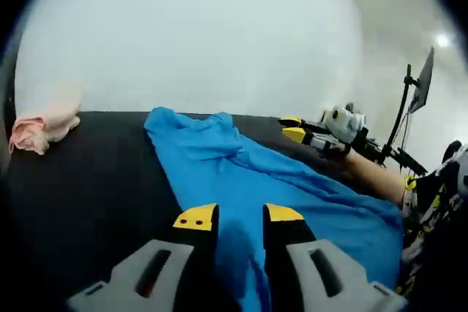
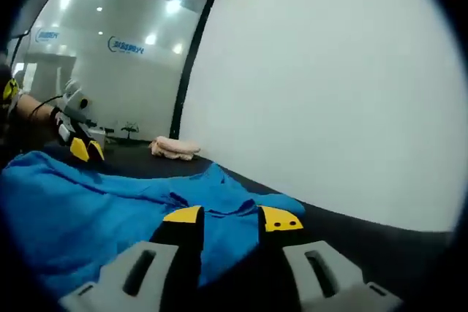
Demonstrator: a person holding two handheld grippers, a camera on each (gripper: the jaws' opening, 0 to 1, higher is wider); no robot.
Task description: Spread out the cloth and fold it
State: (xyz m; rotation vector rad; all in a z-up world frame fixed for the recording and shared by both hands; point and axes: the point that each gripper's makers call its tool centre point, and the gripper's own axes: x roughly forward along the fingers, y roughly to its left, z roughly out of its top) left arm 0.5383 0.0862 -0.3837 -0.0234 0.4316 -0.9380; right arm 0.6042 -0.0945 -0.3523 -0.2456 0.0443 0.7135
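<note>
The blue cloth (image 1: pixel 256 180) lies rumpled on the dark table (image 1: pixel 88 173), beneath both parted, empty tongs (image 1: pixel 239 215) (image 2: pixel 230 217).

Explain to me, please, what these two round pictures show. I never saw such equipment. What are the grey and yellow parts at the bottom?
A person holds a two-jaw gripper in each hand, with a fisheye camera riding on each. The left gripper rises from the bottom of the left gripper view; the right gripper does so in the right gripper view. Each also appears in the other's picture. Both stand open and hold nothing. On the black table lies a rumpled blue cloth, not yet spread flat. A small pink cloth lies apart at the table's far edge.
</note>
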